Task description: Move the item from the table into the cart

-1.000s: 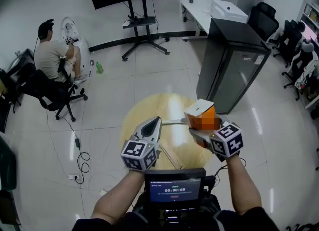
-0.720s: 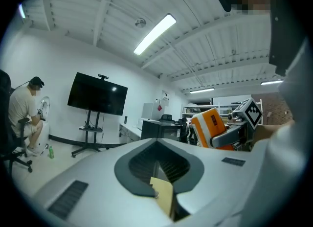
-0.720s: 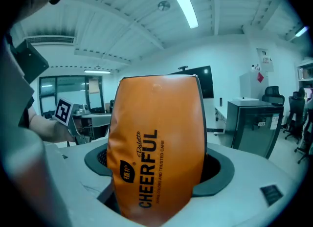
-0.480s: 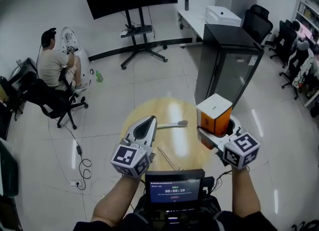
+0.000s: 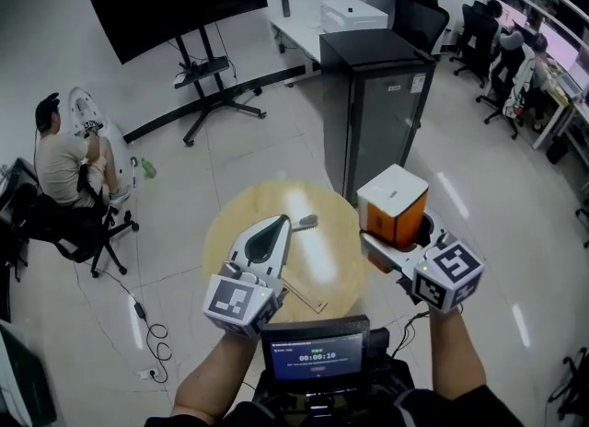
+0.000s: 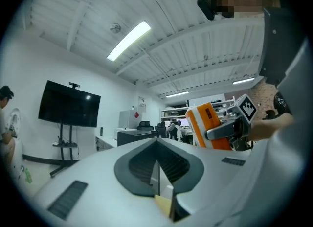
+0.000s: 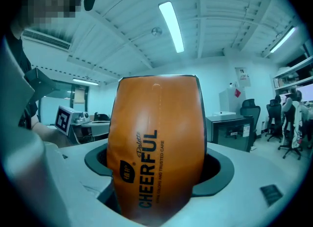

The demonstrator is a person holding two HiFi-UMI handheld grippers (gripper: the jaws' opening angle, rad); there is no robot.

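holding orange box (image 5: pixel 394 206) upright, clamped in right gripper (image 5: pixel 398 243), right of round table (image 5: pixel 230 232); left gripper (image 5: pixel 274 226) closed, empty; cart not in view.

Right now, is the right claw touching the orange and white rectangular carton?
Touching. The right gripper view shows the right claw clamped on both sides of the orange and white rectangular carton.

A tall black cabinet (image 5: pixel 382 103) blocks the way beyond the round table (image 5: pixel 331 273), with open floor (image 5: pixel 184 186) to its left.
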